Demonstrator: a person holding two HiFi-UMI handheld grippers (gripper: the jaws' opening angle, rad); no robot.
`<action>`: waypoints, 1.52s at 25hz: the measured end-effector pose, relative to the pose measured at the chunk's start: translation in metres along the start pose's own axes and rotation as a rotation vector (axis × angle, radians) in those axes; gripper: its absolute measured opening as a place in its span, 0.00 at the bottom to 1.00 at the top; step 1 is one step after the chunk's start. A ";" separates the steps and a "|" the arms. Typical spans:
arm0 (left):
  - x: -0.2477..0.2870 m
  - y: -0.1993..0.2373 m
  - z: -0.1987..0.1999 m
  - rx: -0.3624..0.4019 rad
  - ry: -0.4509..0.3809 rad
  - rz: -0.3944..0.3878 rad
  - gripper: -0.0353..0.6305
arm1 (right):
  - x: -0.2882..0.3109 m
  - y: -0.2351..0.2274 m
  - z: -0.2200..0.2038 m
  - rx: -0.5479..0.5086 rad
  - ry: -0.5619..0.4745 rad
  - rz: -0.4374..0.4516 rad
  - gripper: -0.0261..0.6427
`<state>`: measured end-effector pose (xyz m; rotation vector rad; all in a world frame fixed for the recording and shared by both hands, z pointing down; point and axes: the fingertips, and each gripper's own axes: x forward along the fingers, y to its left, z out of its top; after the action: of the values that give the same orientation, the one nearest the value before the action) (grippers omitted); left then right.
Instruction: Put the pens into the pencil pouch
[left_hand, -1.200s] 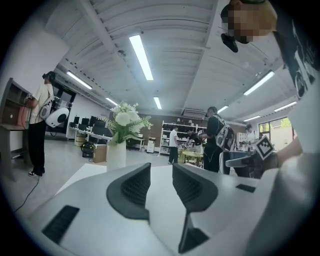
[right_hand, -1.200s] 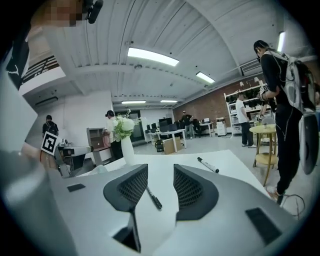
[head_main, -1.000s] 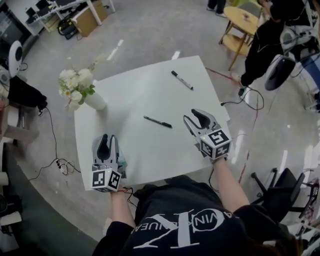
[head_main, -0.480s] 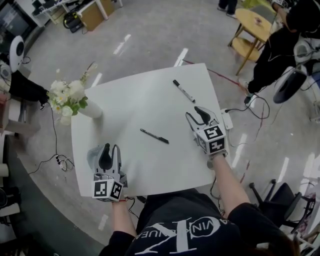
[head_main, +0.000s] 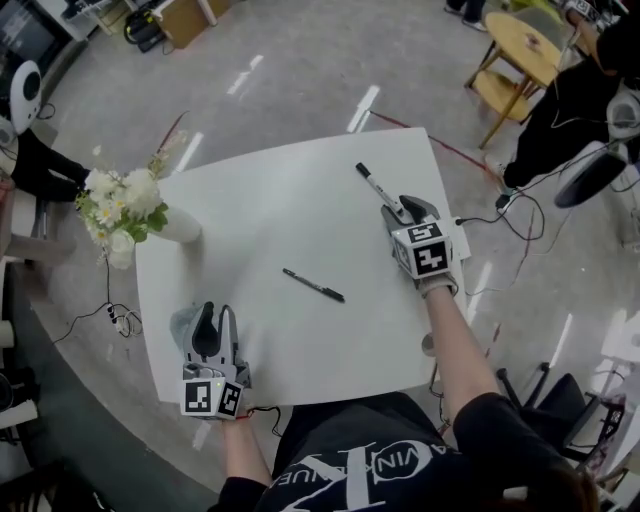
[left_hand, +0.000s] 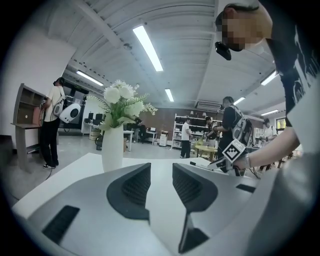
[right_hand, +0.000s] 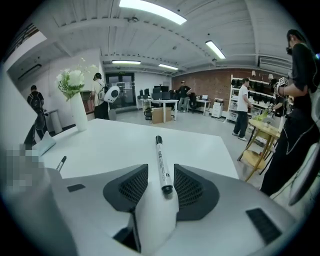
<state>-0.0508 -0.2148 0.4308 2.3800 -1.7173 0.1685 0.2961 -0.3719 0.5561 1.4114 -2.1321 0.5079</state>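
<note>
On the white table (head_main: 290, 220) a white marker with a black cap (head_main: 373, 186) lies at the far right, and a thin black pen (head_main: 313, 285) lies mid-table. My right gripper (head_main: 403, 212) is down at the marker. In the right gripper view the marker's near end (right_hand: 162, 167) lies between the open jaws, and the pads (right_hand: 132, 187) stand off it. My left gripper (head_main: 218, 310) hovers at the near left corner, open, with only bare table showing between its pads (left_hand: 135, 185). A grey pencil pouch (head_main: 183, 325) pokes out beside it, mostly hidden; its pale corner (right_hand: 47, 143) shows in the right gripper view.
A white vase of flowers (head_main: 175, 225) stands at the table's left edge. Cables (head_main: 480, 205) trail on the floor to the right. A round wooden side table (head_main: 520, 60) and a person in black (head_main: 590, 90) are beyond, and an office chair (head_main: 560, 420) sits near right.
My right gripper has travelled away from me toward the far right of the table and dropped down over the marker's near end. The left gripper has sunk slightly at the near left corner.
</note>
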 end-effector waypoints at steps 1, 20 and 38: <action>0.001 0.002 -0.001 -0.006 0.001 0.003 0.24 | 0.004 -0.001 -0.002 0.005 0.022 0.001 0.29; -0.051 0.006 -0.009 0.005 -0.015 0.063 0.25 | -0.042 0.062 0.020 -0.043 -0.077 0.137 0.15; -0.149 0.065 -0.068 0.237 0.219 0.054 0.28 | -0.106 0.215 -0.008 -0.082 -0.070 0.354 0.15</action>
<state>-0.1583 -0.0807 0.4724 2.3665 -1.7410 0.6493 0.1333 -0.2077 0.4930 1.0237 -2.4441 0.5001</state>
